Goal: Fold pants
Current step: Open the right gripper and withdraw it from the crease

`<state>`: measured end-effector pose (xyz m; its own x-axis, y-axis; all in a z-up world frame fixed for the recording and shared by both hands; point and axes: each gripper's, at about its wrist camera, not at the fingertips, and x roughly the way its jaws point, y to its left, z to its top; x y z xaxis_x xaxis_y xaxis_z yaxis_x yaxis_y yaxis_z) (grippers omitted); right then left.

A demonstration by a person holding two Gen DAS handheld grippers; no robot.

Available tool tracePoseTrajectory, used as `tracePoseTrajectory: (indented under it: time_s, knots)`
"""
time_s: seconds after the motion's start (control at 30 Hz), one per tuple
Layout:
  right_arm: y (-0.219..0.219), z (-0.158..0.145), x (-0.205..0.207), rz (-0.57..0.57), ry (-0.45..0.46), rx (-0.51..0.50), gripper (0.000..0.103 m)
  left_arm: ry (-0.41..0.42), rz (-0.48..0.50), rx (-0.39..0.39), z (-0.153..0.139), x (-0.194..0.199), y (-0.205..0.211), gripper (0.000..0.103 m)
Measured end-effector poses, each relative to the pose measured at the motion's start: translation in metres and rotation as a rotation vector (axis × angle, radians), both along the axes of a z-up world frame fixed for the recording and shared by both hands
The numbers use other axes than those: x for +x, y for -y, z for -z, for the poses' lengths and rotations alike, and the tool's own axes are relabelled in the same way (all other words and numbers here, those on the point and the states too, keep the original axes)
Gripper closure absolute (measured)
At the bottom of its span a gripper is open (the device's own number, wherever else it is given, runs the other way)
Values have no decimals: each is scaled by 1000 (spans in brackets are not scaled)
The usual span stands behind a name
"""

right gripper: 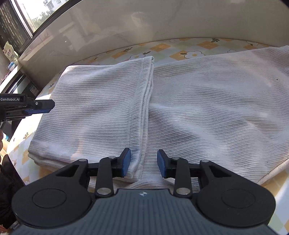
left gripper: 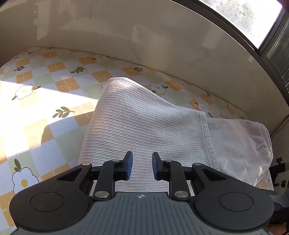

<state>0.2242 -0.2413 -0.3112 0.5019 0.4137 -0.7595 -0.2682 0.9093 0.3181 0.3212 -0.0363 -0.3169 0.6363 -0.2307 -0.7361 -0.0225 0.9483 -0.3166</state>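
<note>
White ribbed pants [right gripper: 198, 112] lie flat on the flowered tablecloth, with the leg part [right gripper: 94, 112] folded over onto them; its hem [right gripper: 144, 108] runs down the middle. My right gripper [right gripper: 143, 162] is open and empty, hovering over the near end of that hem. My left gripper [left gripper: 141, 167] is open and empty above the folded pants [left gripper: 137, 126]. It also shows in the right wrist view [right gripper: 40, 106] at the left edge of the folded leg. The waistband end [left gripper: 252, 141] lies to the right in the left wrist view.
The tablecloth [left gripper: 54, 94] with checks and flowers covers the table. A pale glossy wall [left gripper: 162, 36] stands right behind it. A window [right gripper: 36, 12] is at one end. A strong sun patch falls on the cloth [left gripper: 27, 112].
</note>
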Motion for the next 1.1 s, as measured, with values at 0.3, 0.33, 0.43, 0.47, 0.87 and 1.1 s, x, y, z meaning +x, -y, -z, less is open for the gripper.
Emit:
tracePoseTrajectory:
  time_s: [0.3, 0.33, 0.43, 0.47, 0.87, 1.1]
  knots:
    - [-1, -2, 1, 66, -40, 4, 69, -21, 28, 37, 3, 90, -24, 86]
    - [-2, -2, 1, 73, -42, 6, 69, -39, 31, 86, 10, 97, -23, 88]
    - [0, 0, 0, 102, -52, 28, 69, -72, 8, 118, 29, 111, -26, 100]
    - [1, 1, 0, 116, -53, 38, 69, -63, -4, 79, 34, 114, -32, 100]
    - [24, -14, -33, 199, -14, -30, 69, 11, 52, 115, 22, 99, -24, 85]
    - [37, -10, -57, 274, -50, -80, 81, 69, 198, 115, 5, 57, 13, 79]
